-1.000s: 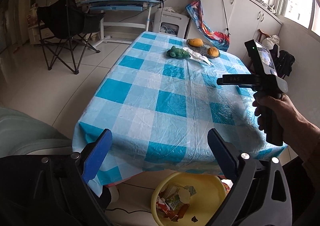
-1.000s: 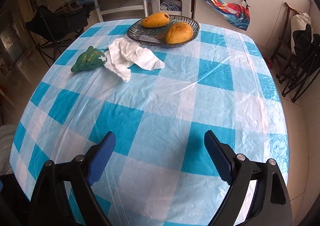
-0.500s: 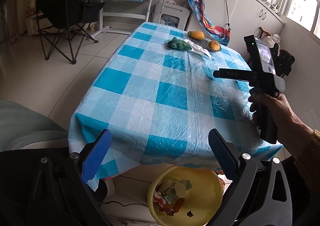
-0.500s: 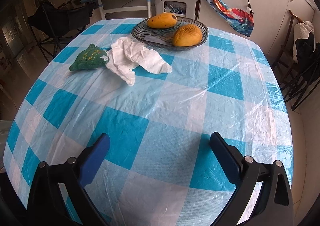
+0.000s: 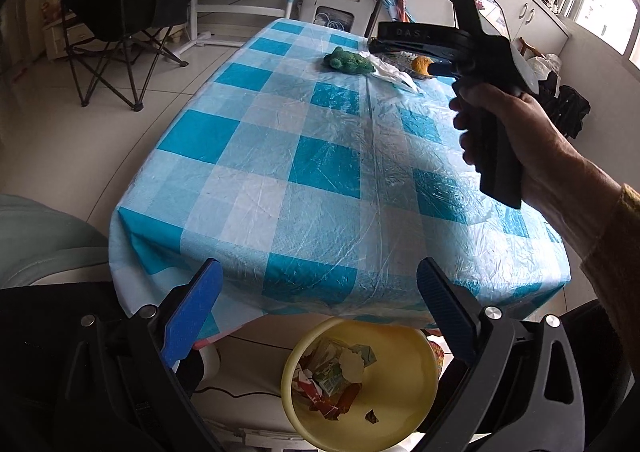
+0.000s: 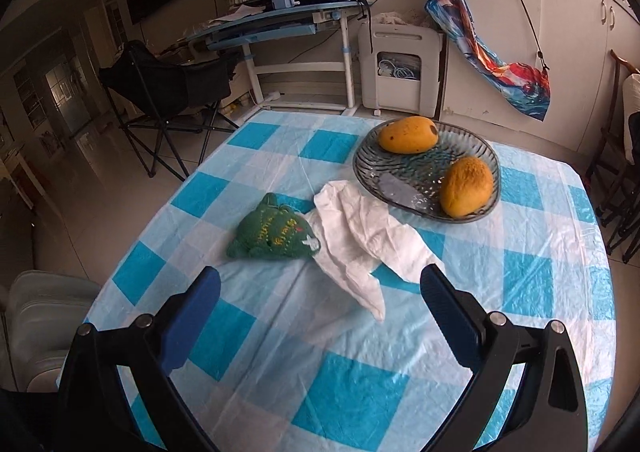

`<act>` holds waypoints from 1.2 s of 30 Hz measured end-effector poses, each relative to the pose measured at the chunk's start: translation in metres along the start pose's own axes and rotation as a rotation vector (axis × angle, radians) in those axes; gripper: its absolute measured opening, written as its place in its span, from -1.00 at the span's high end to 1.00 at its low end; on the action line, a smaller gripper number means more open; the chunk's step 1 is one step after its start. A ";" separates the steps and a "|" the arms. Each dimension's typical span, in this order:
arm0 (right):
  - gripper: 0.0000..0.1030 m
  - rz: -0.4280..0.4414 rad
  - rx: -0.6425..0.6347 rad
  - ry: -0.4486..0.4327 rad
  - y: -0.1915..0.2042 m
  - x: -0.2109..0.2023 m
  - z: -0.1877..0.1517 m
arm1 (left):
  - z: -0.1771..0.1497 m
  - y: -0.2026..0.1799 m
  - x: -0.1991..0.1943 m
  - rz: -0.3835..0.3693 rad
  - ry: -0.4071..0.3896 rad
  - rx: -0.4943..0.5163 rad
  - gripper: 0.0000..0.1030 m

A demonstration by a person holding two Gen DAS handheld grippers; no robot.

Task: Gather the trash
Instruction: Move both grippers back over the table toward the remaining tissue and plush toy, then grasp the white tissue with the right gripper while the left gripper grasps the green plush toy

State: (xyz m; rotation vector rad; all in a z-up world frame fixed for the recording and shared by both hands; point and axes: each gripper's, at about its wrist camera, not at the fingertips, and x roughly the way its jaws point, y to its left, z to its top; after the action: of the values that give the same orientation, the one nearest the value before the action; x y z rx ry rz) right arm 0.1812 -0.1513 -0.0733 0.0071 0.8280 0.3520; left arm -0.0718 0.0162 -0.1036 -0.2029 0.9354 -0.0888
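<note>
The right tool (image 6: 320, 296) is hovering over the bench (image 6: 360, 384) with its blue-padded jaws spread wide and nothing between them, and it is pointing straight at the crumpled white tissue (image 6: 360, 240). That tissue looks like the trash to collect here. It is lying just on the near side of the glass plate (image 6: 426, 168), one corner almost under the plate's rim, its opposite edge touching the green knitted toy (image 6: 274, 230). It is thin, soft, creased paper, drawn out into a long limp tail toward the tool, so a pinch on that tail should be the easy way in.

The plate is a ribbed, dark, see-through oval, and two rounded yellow-orange mangoes (image 6: 466, 186) are sitting in it. Fruit and toy are looking like keepers, so the jaws will need to be closing on paper alone. The bench is wearing a glossy, wrinkled plastic cloth in blue and white checks, slick enough that the tissue may be sliding as it is pinched.

The left tool (image 5: 318, 310) is waiting well back from the plate, at the bench's near edge, jaws equally wide and empty. It is hanging right above the round yellow plastic bin (image 5: 404, 384) on the floor, which is already holding torn wrappers. In its view a hand (image 5: 516, 140) is wrapping the black grip of the right tool, aiming it toward the plate.
</note>
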 end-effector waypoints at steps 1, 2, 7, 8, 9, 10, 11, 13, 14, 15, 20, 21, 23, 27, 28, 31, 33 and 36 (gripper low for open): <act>-0.86 -0.001 -0.005 0.003 0.001 0.005 0.004 | -0.001 0.000 0.001 -0.002 0.005 -0.001 -0.82; -0.86 -0.001 -0.006 0.008 0.001 0.010 0.009 | -0.001 0.000 0.002 -0.004 0.012 -0.004 -0.82; -0.82 0.021 0.095 0.024 -0.015 0.034 0.026 | -0.001 0.002 0.009 -0.021 0.052 -0.026 -0.82; -0.72 0.031 0.115 0.036 -0.019 0.039 0.027 | 0.000 0.002 0.011 -0.024 0.059 -0.031 -0.82; -0.63 0.040 0.128 0.054 -0.022 0.045 0.027 | 0.000 0.002 0.012 -0.027 0.065 -0.035 -0.82; -0.49 0.047 0.131 0.077 -0.022 0.050 0.026 | 0.000 0.002 0.013 -0.029 0.070 -0.039 -0.82; -0.36 0.051 0.125 0.099 -0.021 0.055 0.024 | 0.001 0.002 0.014 -0.030 0.073 -0.040 -0.82; -0.27 0.055 0.098 0.105 -0.018 0.055 0.020 | 0.001 0.001 0.014 -0.028 0.076 -0.039 -0.82; -0.13 0.073 0.089 0.116 -0.017 0.053 0.018 | 0.001 0.001 0.015 -0.026 0.077 -0.037 -0.82; -0.08 0.097 0.085 0.130 -0.015 0.052 0.016 | 0.001 0.000 0.015 -0.023 0.078 -0.035 -0.82; 0.04 0.198 0.047 0.198 -0.007 0.034 -0.004 | -0.001 -0.004 0.017 -0.007 0.078 -0.015 -0.82; 0.04 0.228 0.044 0.217 -0.005 0.029 -0.009 | -0.002 -0.004 0.017 -0.004 0.079 -0.010 -0.82; 0.05 0.254 -0.014 0.252 0.003 0.014 -0.025 | -0.004 -0.006 0.017 0.003 0.081 -0.002 -0.82; 0.06 0.279 -0.137 0.323 0.021 -0.019 -0.058 | -0.007 -0.006 0.013 0.012 0.060 0.001 -0.82; 0.06 0.277 -0.155 0.321 0.022 -0.029 -0.065 | -0.008 -0.006 0.012 0.017 0.054 0.003 -0.82; 0.04 0.337 -0.097 0.273 0.010 -0.052 -0.082 | -0.011 -0.006 0.011 0.026 0.046 0.005 -0.82; 0.01 0.346 -0.037 0.242 0.000 -0.063 -0.089 | -0.013 -0.008 0.009 0.030 0.034 0.015 -0.83; 0.00 0.313 -0.029 0.197 -0.005 -0.075 -0.089 | -0.011 -0.010 0.002 0.031 -0.008 0.029 -0.83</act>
State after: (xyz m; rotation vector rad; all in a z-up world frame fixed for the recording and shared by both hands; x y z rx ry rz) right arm 0.0716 -0.1909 -0.0804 0.0766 1.0192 0.6672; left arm -0.0799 0.0046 -0.1093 -0.1623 0.9281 -0.0728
